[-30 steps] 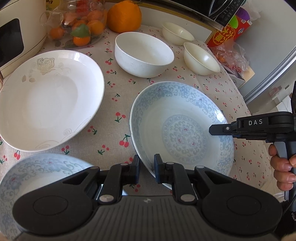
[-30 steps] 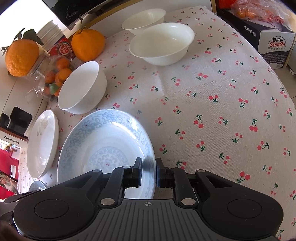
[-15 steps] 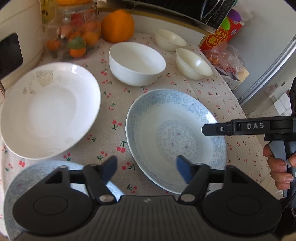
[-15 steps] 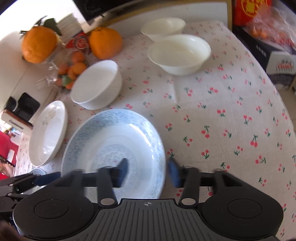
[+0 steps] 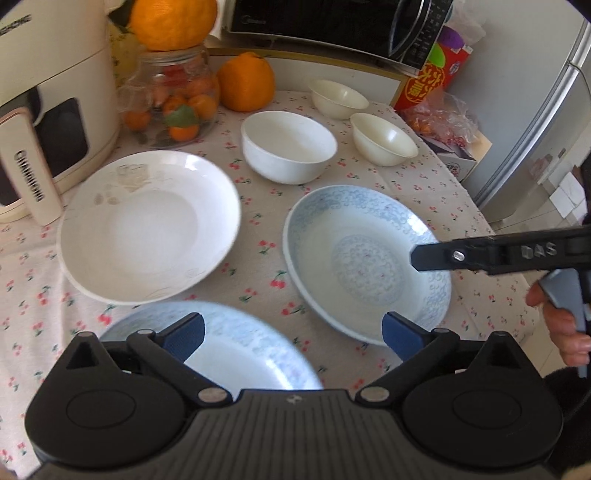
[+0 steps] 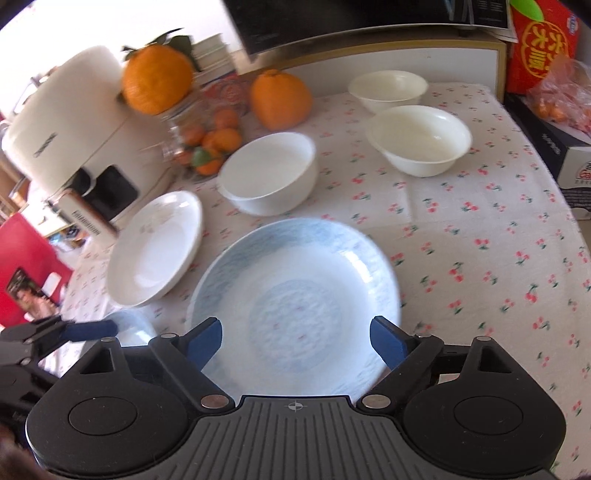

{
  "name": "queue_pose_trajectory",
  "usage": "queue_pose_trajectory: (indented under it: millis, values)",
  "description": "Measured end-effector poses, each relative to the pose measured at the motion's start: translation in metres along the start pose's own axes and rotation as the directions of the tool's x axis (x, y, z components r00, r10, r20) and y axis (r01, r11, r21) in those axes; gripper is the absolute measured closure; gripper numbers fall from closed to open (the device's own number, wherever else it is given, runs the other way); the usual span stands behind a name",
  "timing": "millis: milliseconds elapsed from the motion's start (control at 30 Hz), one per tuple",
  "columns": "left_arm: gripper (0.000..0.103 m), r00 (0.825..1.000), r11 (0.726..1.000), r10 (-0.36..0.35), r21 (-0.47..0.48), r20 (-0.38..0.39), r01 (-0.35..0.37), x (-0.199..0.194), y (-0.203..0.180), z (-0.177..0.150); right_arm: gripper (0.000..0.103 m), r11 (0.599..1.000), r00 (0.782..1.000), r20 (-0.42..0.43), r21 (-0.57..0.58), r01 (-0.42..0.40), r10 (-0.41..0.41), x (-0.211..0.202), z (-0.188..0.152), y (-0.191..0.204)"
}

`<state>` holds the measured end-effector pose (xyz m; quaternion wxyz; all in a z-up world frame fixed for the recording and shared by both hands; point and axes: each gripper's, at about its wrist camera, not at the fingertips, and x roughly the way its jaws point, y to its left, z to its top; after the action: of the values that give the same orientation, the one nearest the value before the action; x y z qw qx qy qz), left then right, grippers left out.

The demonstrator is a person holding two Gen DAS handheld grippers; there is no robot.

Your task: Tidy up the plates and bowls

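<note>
A blue-patterned plate lies flat on the cherry-print cloth. My left gripper hovers near its front-left rim, jaws opening wide, nothing pressed between the pads; under it lies a second blue plate. My right gripper hangs over the first plate's near rim, jaws opening, gripping nothing; it shows side-on in the left wrist view. A white plate sits to the left. Behind stand a white bowl and two cream bowls.
A cream appliance, a glass jar of small oranges and a large orange line the back left. A microwave and red box stand behind. The table's right edge drops toward a fridge.
Both grippers were shut at the blue plate's rim; both have since opened wide and drawn back and up. The plate stays on the cloth.
</note>
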<state>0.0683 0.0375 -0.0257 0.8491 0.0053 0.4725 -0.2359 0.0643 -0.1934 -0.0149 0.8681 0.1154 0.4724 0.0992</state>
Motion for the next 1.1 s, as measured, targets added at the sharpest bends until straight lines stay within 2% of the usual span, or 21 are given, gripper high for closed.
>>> queue_pose_trajectory:
  millis: [367, 567, 900, 1100]
  values:
    - [0.0, 0.997, 0.998, 0.066, -0.022, 0.03, -0.065, -0.023, 0.031, -0.023, 0.011, 0.993, 0.996, -0.028, -0.078, -0.084, 0.082, -0.006, -0.036, 0.047]
    - [0.0, 0.992, 0.992, 0.117, 0.035, 0.05, -0.119, -0.033, 0.046, -0.031, 0.011, 0.986, 0.99, -0.044, -0.1, -0.134, 0.131, -0.001, -0.054, 0.07]
    - [0.003, 0.991, 0.988, 0.136, 0.076, -0.018, -0.135, -0.03, 0.072, -0.038, 0.011, 0.969, 0.982, -0.101, -0.173, -0.176, 0.161, 0.019, -0.081, 0.103]
    - [0.016, 0.99, 0.991, 0.108, 0.088, -0.088, -0.1, -0.023, 0.082, -0.044, 0.011, 0.961, 0.976, -0.113, -0.188, -0.205, 0.186, 0.031, -0.091, 0.112]
